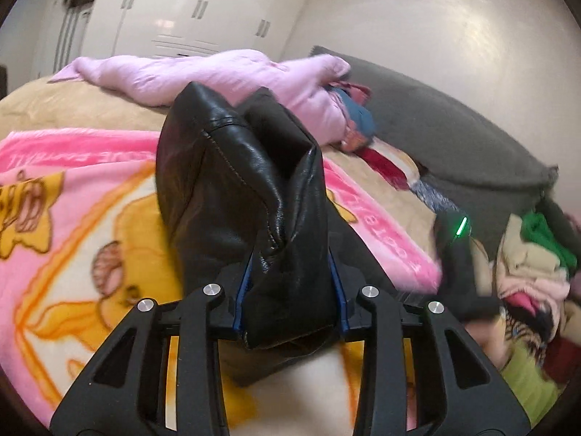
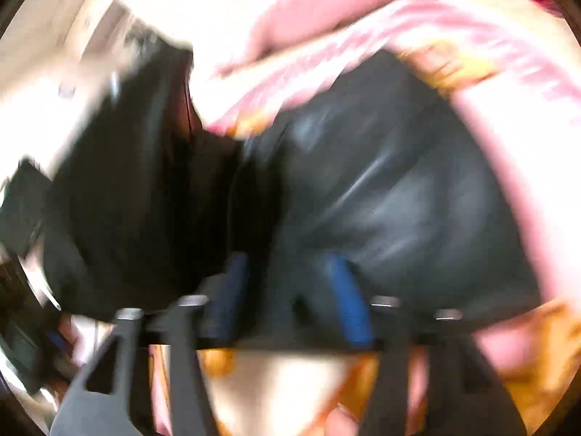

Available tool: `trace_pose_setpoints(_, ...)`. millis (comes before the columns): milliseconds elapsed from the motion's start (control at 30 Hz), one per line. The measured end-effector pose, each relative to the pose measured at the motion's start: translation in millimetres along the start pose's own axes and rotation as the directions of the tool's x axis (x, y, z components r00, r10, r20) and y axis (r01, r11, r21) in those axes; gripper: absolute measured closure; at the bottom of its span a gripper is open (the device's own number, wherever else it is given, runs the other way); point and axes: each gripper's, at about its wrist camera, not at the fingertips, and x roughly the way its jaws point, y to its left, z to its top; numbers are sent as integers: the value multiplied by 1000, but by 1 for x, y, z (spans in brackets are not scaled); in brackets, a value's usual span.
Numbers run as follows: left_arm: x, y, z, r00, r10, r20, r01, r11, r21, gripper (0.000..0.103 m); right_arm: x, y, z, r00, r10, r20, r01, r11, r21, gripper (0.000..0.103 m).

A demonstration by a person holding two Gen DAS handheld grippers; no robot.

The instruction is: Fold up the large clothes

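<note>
Left wrist view: the left hand-held gripper (image 1: 290, 290) is clenched on a bunched fold of black leather garment (image 1: 236, 181), which rises ahead of its blue pads. Beneath lies a pink cartoon blanket (image 1: 72, 200); beyond it, a lilac garment (image 1: 203, 72) (a clothes pile (image 1: 526, 272) sits to the right).

Right wrist view, heavily blurred: the right hand-held gripper (image 2: 290, 290) stands released, pads apart over the black leather garment (image 2: 399, 181).
</note>
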Motion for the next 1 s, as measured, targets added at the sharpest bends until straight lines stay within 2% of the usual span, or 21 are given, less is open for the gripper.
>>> trace_pose_setpoints(33, 6, -7, -3, 1000, -7, -12, 8, 1000, 16, 76, -13, -6, 10, 999, 38, 24, -39, 999, 29, 25)
trace_pose_setpoints(67, 11, -13, -5, 1000, -14, -23, 14, 1000, 28, 76, -25, -8, 22, 995, 92, 34, -93, 994, 51, 9)
trace_pose_setpoints(100, 15, -18, -6, 999, -17, -33, 19, 999, 38, 76, -33, -6, 32, 991, 132, 29, -133, 989, 58, 4)
trace_pose_setpoints(200, 24, -28, -12, 998, -21, -55, 25, 998, 64, 76, -34, 16, 53, 983, 179, -44, -178, 984, 21, 4)
trace_pose_setpoints(300, 30, -33, -15, 998, -16, -62, 21, 997, 71, 76, -20, 35, 64, 981, 123, -147, -123, 992, 8, 4)
trace_pose_setpoints(367, 31, -36, -18, 998, -19, -67, 24, 997, 78, 76, -8, 54, 68, 976, 71, -206, -82, 995, -47, 4)
trace_pose_setpoints(500, 34, -38, -19, 997, -15, -79, 23, 995, 100, 76, 15, 87, 67, 962, -6, -274, -34, 989, -142, 4)
trace_pose_setpoints(633, 34, -38, -20, 997, -13, -82, 22, 995, 101, 76, 36, 113, 64, 949, -119, -291, 53, 973, -225, 5)
trace_pose_setpoints(667, 33, -37, -19, 997, -16, -81, 24, 995, 95, 76, 41, 116, 63, 947, -151, -284, 83, 968, -239, 9)
trace_pose_setpoints(700, 32, -36, -19, 997, -16, -81, 23, 996, 91, 76, 43, 119, 61, 950, -155, -273, 89, 967, -240, 18)
trace_pose_setpoints(733, 31, -35, -18, 997, -15, -80, 22, 995, 92, 75, 44, 120, 60, 953, -151, -263, 86, 966, -243, 43)
trace_pose_setpoints(767, 28, -35, -17, 997, -11, -76, 19, 995, 95, 73, 44, 121, 59, 955, -162, -247, 98, 962, -254, 57)
trace_pose_setpoints(933, 9, -30, -14, 997, -24, -68, 31, 995, 98, 65, 42, 125, 51, 975, -145, -169, 84, 943, -322, 76)
trace_pose_setpoints(1000, -5, -27, -16, 995, -63, -75, 69, 995, 78, 36, 43, 129, 54, 980, -147, -136, 91, 932, -352, 81)
